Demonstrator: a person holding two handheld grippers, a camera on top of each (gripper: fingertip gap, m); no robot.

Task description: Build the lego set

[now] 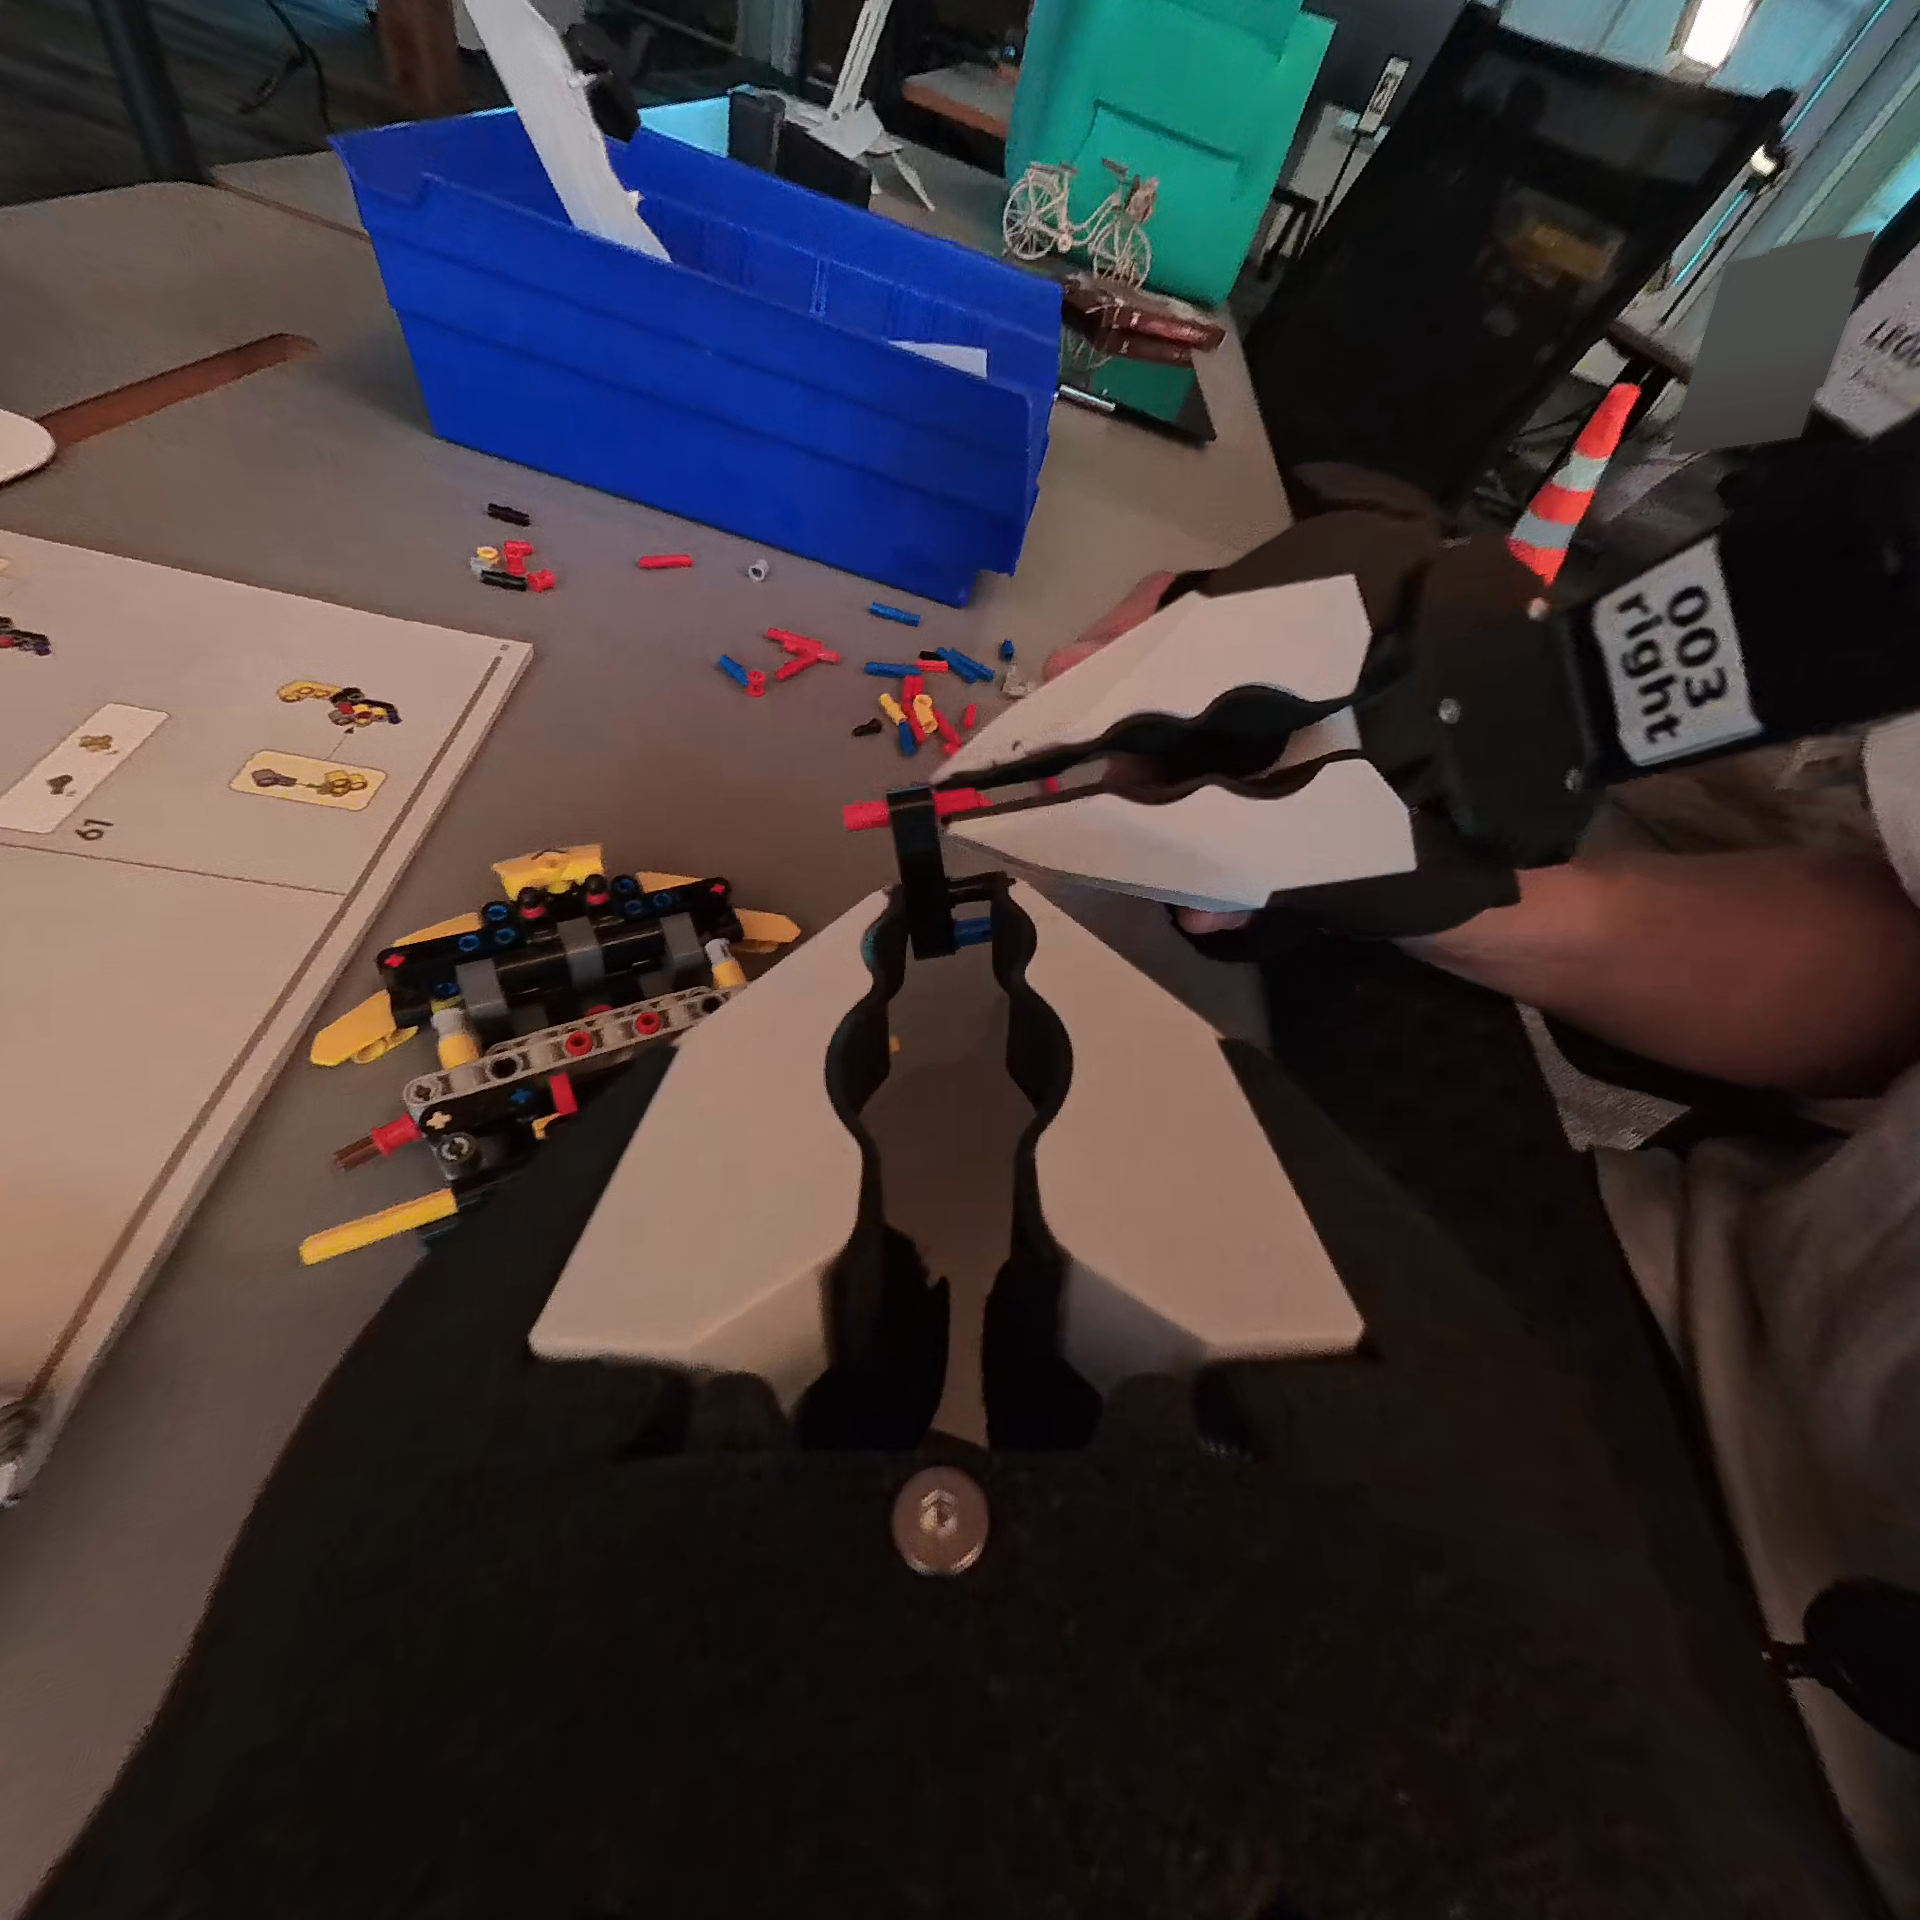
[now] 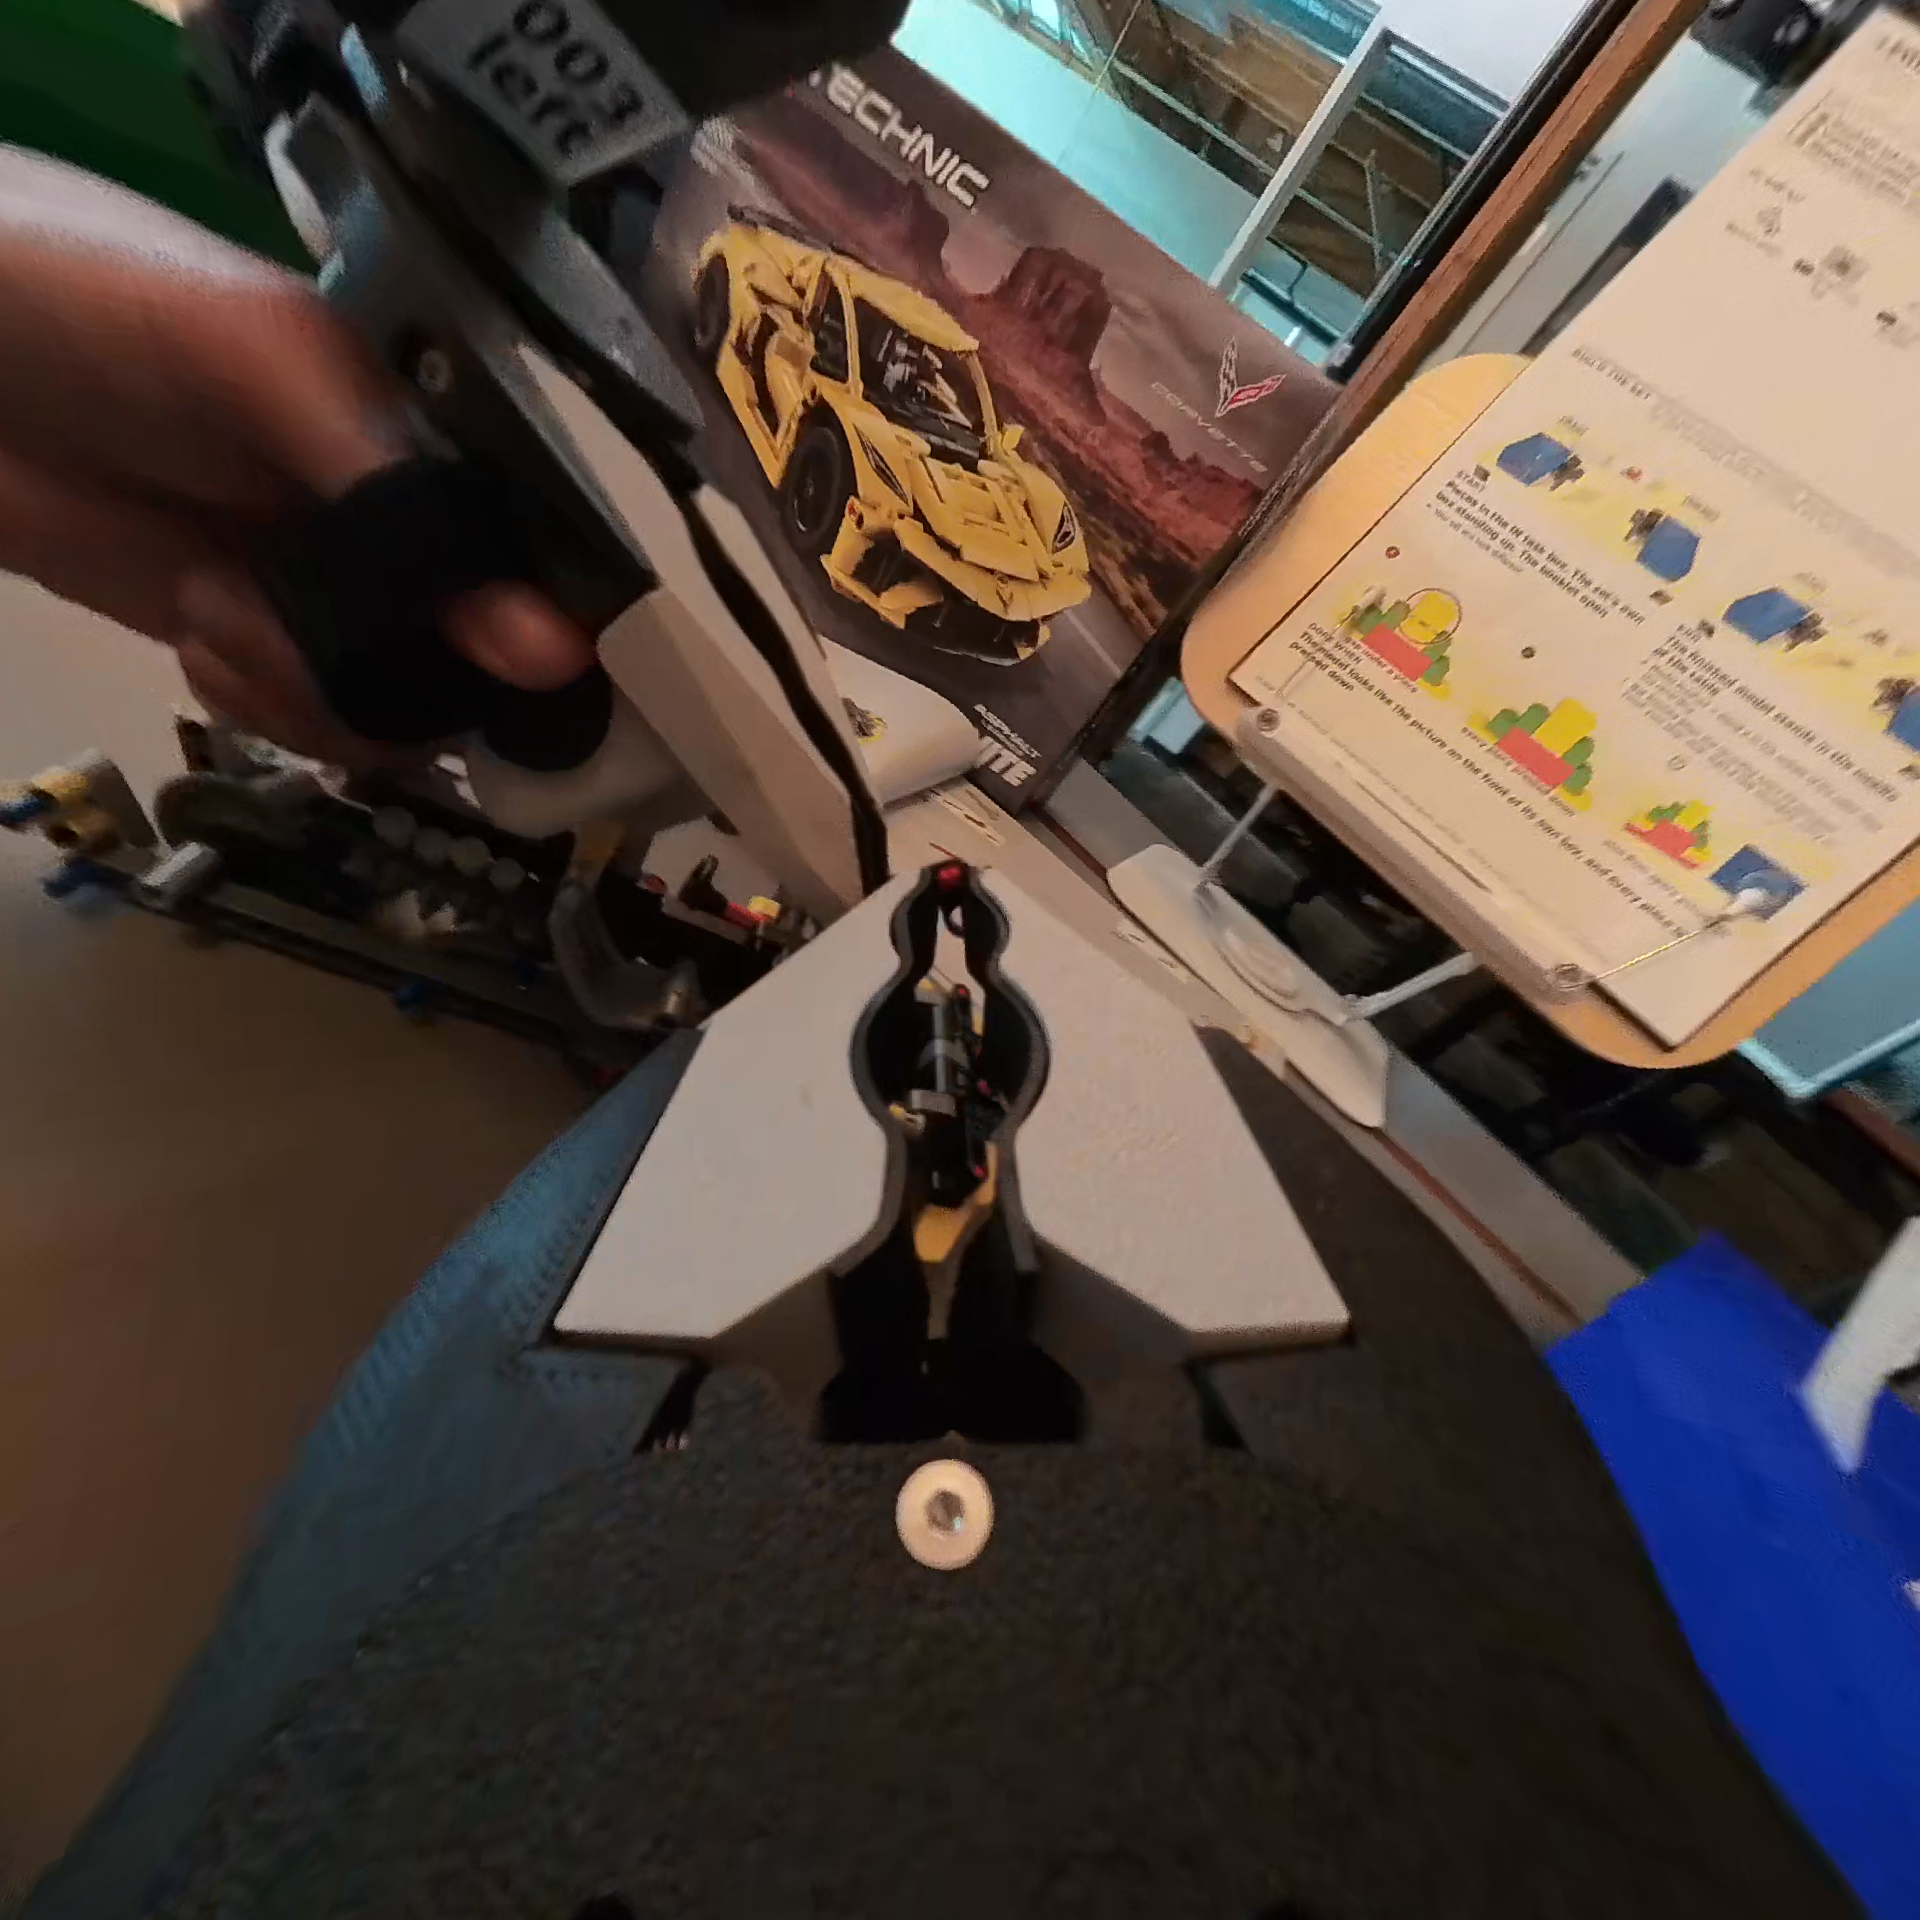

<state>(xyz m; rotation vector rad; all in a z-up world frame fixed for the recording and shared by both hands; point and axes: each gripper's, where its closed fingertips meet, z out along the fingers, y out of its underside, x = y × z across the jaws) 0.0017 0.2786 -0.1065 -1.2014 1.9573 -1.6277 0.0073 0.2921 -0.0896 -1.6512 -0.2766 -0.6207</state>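
Counter point(image 1: 644, 727): grey surface carrying every part of the job, so all of it lies within easy reach.
Blue bin point(image 1: 717, 353): stands at the back of the counter, likely storage for the set; a white strip sticks out of it.
Instruction booklet point(image 1: 208, 790): lies open at the left, flat so the steps can be read while both hands are busy.
Partial model point(image 1: 561, 987): black, grey and yellow assembly resting on the counter just beside the booklet, apparently parked until the small sub-part is ready.
Loose pins point(image 1: 894, 686): red, blue and yellow pieces scattered in front of the bin, spread out for picking.
Left hand-held gripper point(image 1: 940, 914): nearly closed, its tips pinching the lower end of a small black connector point(image 1: 920, 873) held upright above the counter, steadying it as an anvil.
Right hand-held gripper point(image 1: 940, 795): comes in from the side, closed tight on a red axle pin point(image 1: 904, 808) that passes through the connector's top hole; I judge it is being pushed home.
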